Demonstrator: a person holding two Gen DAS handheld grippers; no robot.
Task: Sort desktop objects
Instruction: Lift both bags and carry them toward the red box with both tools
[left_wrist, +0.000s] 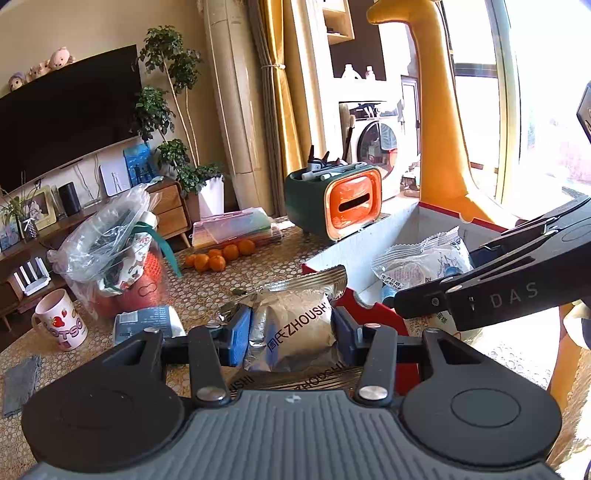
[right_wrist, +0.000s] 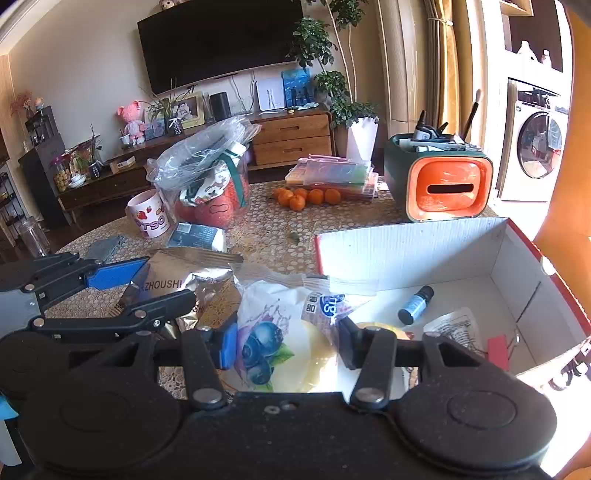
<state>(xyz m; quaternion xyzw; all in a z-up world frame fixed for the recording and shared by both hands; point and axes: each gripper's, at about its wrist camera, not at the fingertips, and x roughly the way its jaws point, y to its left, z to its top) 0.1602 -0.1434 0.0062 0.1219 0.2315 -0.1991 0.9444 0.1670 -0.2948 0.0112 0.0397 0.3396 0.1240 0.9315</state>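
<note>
Left gripper (left_wrist: 290, 332): fingers pinching silver snack packet (left_wrist: 295, 325) printed "ZHOUSHI". Right gripper (right_wrist: 286, 343): fingers pinching blueberry-print packet (right_wrist: 280, 339), lettering partly legible. Mug (right_wrist: 147, 214) text cut off: "TSO".

My right gripper (right_wrist: 286, 345) is clamped on a clear blueberry snack packet (right_wrist: 280, 339), held over the near left corner of the white cardboard box (right_wrist: 406, 251). Inside the box: a small blue bottle (right_wrist: 415, 305) lying on its side, a clear wrapper (right_wrist: 456, 326). Left gripper (right_wrist: 147, 284) pinches the silver ZHOUSHI packet (right_wrist: 177, 280).
</note>
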